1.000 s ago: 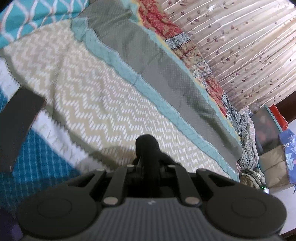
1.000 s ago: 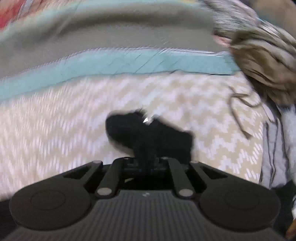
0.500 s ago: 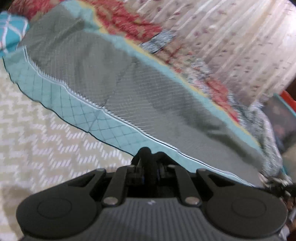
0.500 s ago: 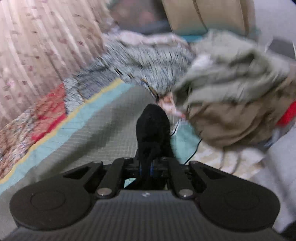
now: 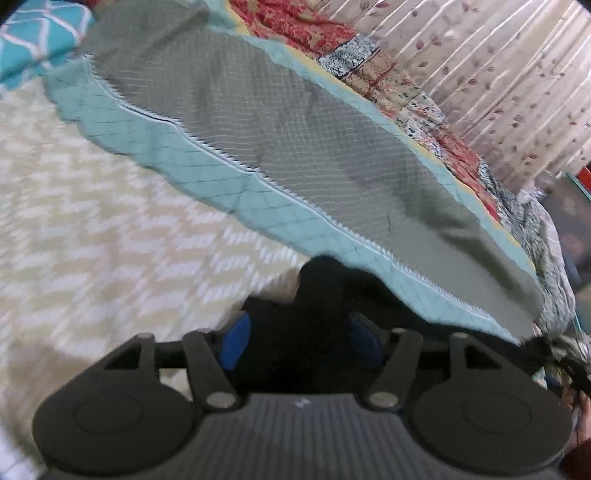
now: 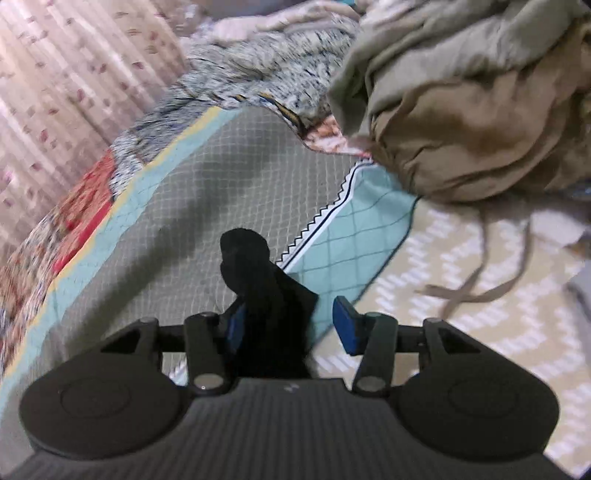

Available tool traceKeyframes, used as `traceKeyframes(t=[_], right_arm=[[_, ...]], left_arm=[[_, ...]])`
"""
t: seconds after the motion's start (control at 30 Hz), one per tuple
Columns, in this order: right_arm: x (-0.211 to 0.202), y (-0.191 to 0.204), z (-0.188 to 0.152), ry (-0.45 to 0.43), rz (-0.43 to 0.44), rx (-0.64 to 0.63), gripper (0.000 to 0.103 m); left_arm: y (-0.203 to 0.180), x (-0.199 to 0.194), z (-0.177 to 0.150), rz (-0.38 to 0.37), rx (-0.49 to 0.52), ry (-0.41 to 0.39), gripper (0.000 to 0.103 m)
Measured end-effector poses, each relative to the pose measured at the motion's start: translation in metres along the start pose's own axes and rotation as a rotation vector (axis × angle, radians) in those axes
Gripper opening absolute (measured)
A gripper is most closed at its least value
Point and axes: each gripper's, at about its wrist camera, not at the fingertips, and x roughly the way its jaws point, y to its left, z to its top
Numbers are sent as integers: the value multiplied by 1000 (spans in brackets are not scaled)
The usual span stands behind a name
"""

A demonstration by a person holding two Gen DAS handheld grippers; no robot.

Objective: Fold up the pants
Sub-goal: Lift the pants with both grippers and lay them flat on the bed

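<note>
- The surface is a bed under a quilt [image 5: 92,236] with a beige-and-white zigzag print; it fills the near left of the left wrist view and the near right of the right wrist view.
- Beyond the zigzag part runs a teal quilted band [image 5: 229,184] edged in white saw-tooth trim, then a wide grey quilted panel [image 5: 295,140].
- Farther still lies a red and patterned patchwork spread [image 5: 303,26], and behind it hangs a pale curtain [image 5: 498,66] printed with small leaves.
- At the far right of the right wrist view sits a heap of tan and grey-green clothes [image 6: 469,110], with two thin drawstrings [image 6: 476,280] trailing onto the zigzag quilt.
- The pants [image 6: 266,295], black cloth, stand up in a bunched fold between the blue pads [image 6: 345,325] of the right gripper [image 6: 291,325]; its jaws have just been opening, and the right pad stands clear of the cloth, so the grip is released.
- The left gripper [image 5: 301,343] has also just been opening its jaws; black cloth sits between its blue pads [image 5: 236,341], and the hold looks let go, though blur hides the exact contact.
</note>
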Motion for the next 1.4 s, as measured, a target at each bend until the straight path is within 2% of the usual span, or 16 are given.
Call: traceKeyframes(t=[0.07, 0.17, 0.37, 0.43, 0.47, 0.53, 0.57, 0.6, 0.83, 0.9, 1.0, 1.13, 1.23, 1.27, 1.3, 1.4], right_arm=[[-4, -5, -13, 36, -22, -49, 56], [-17, -12, -35, 57, -48, -75, 56], [-82, 11, -100, 137, 191, -207, 56], [-105, 28, -127, 192, 287, -286, 56], [-118, 41, -146, 221, 351, -336, 56], [-137, 63, -178, 278, 448, -418, 56], [-145, 75, -197, 312, 501, -443, 56], [-154, 89, -220, 370, 565, -469, 56], [-184, 161, -350, 717, 793, -619, 52], [-198, 175, -386, 868, 856, -696, 52], [-221, 183, -423, 846, 871, -880, 52], [-210, 182, -397, 865, 879, -781, 52], [-199, 172, -351, 785, 865, -707, 52], [-196, 165, -332, 745, 854, -686, 52], [-192, 152, -312, 692, 832, -667, 52], [-169, 127, -253, 540, 706, -608, 52]], left_arm=[[14, -24, -20, 4, -34, 28, 85], [34, -49, -50, -13, -111, 82, 86], [54, -57, -94, -94, -244, 161, 88], [51, -61, -100, -97, -229, 142, 82], [48, -65, -104, -100, -219, 132, 71], [45, -68, -109, -124, -212, 132, 48], [44, -70, -112, -124, -209, 133, 25], [44, -72, -115, -119, -203, 135, 10], [33, -119, -136, -119, -150, 85, 7], [35, -144, -142, -99, -122, 63, 7], [46, -158, -155, 24, -83, 89, 7], [59, -147, -166, 157, -99, 165, 12], [59, -163, -148, 117, -118, 66, 21], [56, -169, -136, 100, -124, 23, 31], [53, -172, -125, 97, -116, -12, 39], [28, -162, -89, 123, -37, -85, 46]])
